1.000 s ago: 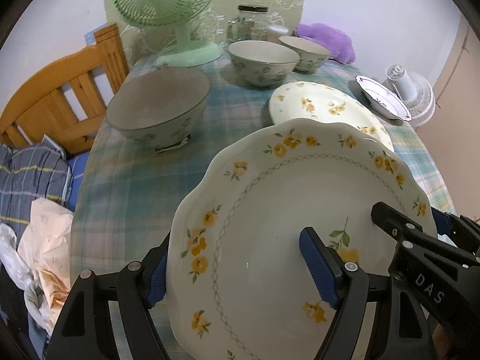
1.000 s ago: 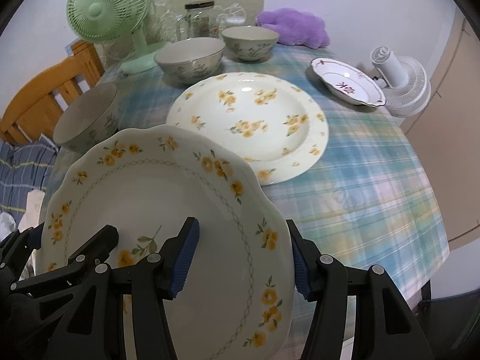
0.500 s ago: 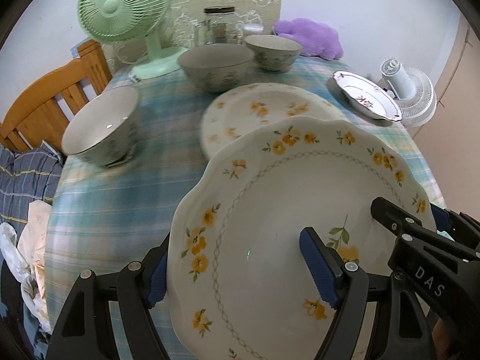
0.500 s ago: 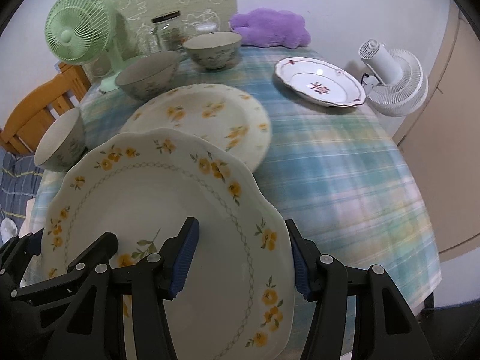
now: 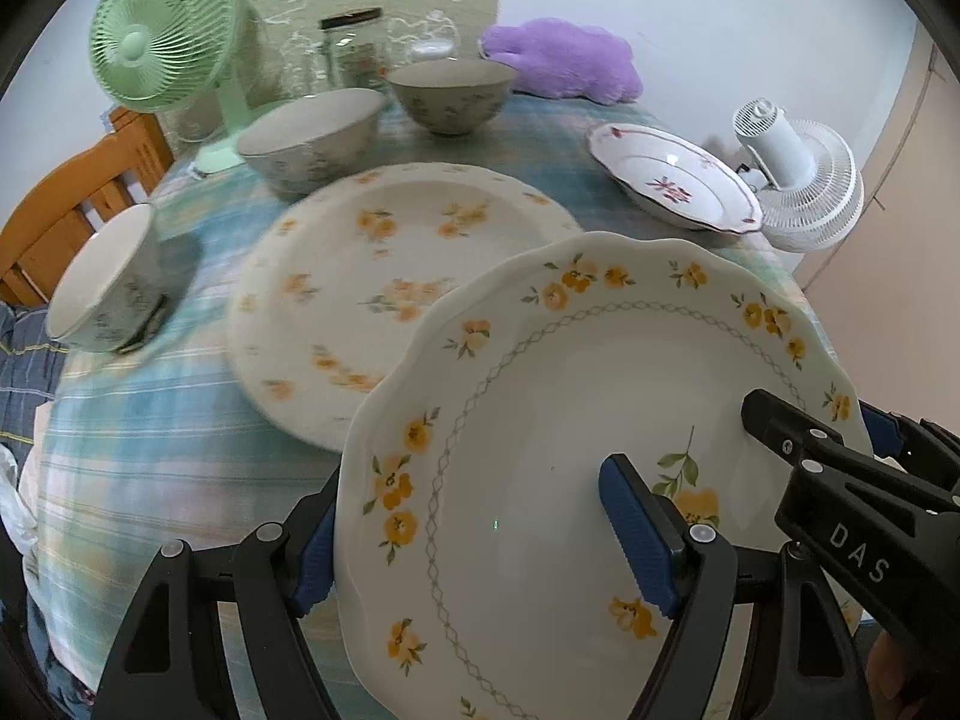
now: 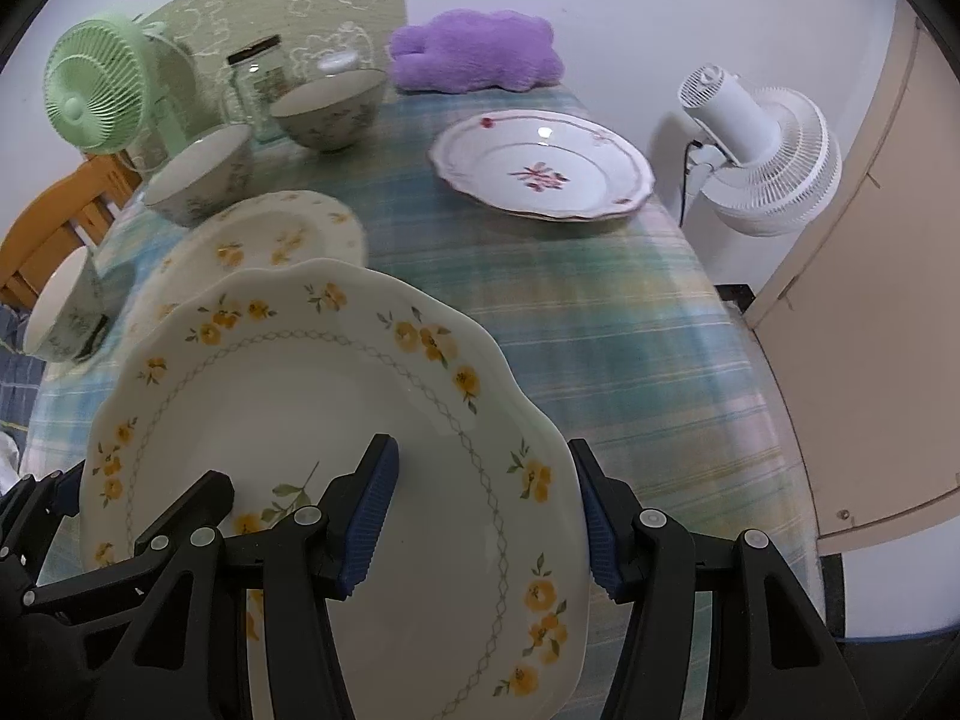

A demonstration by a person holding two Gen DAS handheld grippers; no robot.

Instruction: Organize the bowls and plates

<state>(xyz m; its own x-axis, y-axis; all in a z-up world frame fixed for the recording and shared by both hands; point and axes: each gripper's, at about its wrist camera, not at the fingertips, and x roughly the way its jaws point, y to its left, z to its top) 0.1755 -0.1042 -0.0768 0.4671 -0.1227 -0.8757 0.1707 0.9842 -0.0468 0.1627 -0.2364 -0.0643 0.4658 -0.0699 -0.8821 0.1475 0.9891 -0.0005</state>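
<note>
Both grippers' jaws, left point(image 5: 468, 540) and right point(image 6: 486, 510), clamp the scalloped yellow-flowered ceramic plate point(image 5: 570, 420); risk: clipping the round yellow-flowered plate point(image 5: 384, 282) at ten o'clock on the counter.

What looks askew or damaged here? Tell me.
One bowl near the table's left edge lies tipped on its side, its opening facing outward, while the other two bowls stand upright. No chips, cracks or spills show. The carried plate looks intact in both claws.
</note>
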